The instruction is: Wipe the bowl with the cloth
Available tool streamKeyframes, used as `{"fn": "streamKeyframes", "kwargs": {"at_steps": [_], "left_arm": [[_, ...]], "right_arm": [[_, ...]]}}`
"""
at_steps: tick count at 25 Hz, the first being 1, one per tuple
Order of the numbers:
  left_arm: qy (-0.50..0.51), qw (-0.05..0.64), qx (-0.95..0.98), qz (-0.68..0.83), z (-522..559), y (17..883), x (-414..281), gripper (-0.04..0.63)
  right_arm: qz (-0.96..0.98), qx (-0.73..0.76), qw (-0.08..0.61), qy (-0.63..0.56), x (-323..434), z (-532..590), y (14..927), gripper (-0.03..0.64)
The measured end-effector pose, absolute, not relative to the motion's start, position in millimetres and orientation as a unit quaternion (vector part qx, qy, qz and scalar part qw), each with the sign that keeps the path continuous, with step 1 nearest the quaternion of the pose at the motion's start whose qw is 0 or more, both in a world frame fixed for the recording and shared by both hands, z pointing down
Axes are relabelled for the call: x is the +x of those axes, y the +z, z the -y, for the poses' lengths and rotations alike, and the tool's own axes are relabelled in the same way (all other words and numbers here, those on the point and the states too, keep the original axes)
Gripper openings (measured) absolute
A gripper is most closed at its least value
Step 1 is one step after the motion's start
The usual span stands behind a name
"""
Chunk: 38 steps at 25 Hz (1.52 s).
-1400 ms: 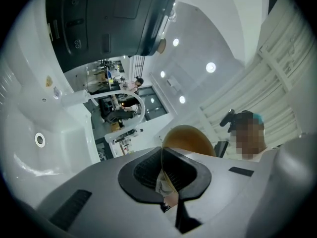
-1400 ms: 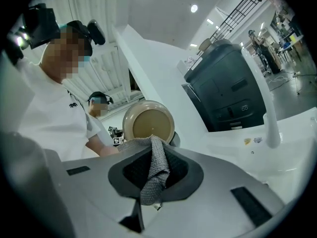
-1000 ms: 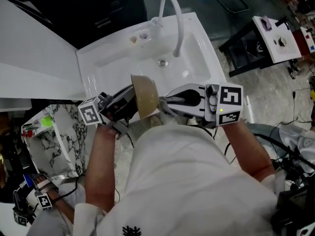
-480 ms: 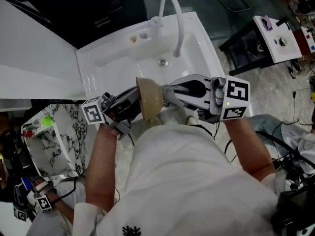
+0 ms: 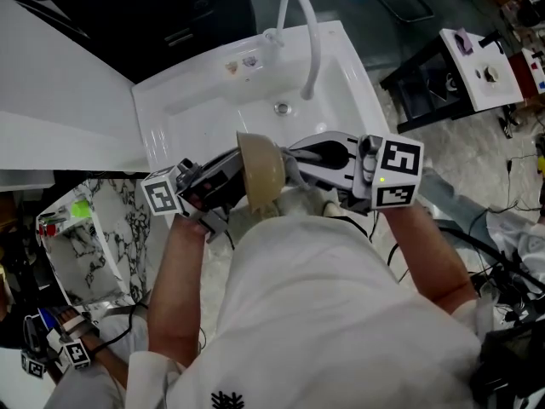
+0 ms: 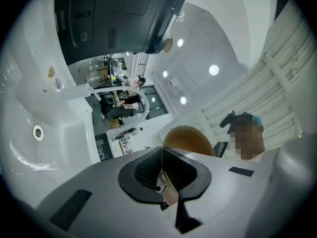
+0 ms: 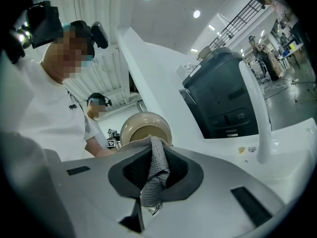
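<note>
White sink (image 5: 204, 109) fills the upper middle of the head view, and the tan bowl (image 5: 262, 173) is held in the air over its near rim, tipped on edge, with its opening turned toward 3 o'clock.

**Grips.** The left tongs (image 5: 237, 177) come in from 9 o'clock of the bowl and are closed thin on its rim. The right tongs (image 5: 291, 164) come in from 3 o'clock and are closed on a grey knitted cloth (image 7: 156, 170). The cloth's free end lies just beside the bowl's mouth. The faucet (image 5: 306, 41) stands at 12 o'clock and the drain (image 5: 282, 108) is below it, both well apart from the work.

**Risks.**
- The bowl hangs from one narrow pinch on its rim. Hard pressure from the cloth could lever it out, and it would drop onto the sink edge or past it.
- The cloth is held by a fold only, so dragging it against the bowl could pull it free.

**Views.**
- Left gripper view: confirms the rim sits between the pads, but shows only the bowl's outer wall.
- Right gripper view: the only one that shows the interior and the cloth between the pads.
- Head view: places the bowl over the sink, but hides both pinches.
- No view settles whether the cloth touches the bowl.
</note>
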<state>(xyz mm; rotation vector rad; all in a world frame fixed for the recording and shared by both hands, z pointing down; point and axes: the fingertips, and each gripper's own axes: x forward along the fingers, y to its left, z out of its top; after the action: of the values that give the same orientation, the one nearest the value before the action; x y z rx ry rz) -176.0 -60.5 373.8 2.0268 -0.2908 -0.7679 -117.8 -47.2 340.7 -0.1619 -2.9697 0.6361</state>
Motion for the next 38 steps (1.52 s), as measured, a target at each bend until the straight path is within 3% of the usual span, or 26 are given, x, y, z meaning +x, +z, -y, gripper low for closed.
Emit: {"fn": "streamKeyframes", "kwargs": {"at_steps": [19,38], "left_arm": [[-0.332,0.472,0.799,0.170,71,381,-189,0.020],[-0.280,0.480,0.818,0.144,48,397,-163,0.020]], "right_arm": [[0.966,-0.127,0.077,0.209,-119,-1,348,0.036],[0.977,-0.125,-0.007,0.171,-109,12,286,0.036]]}}
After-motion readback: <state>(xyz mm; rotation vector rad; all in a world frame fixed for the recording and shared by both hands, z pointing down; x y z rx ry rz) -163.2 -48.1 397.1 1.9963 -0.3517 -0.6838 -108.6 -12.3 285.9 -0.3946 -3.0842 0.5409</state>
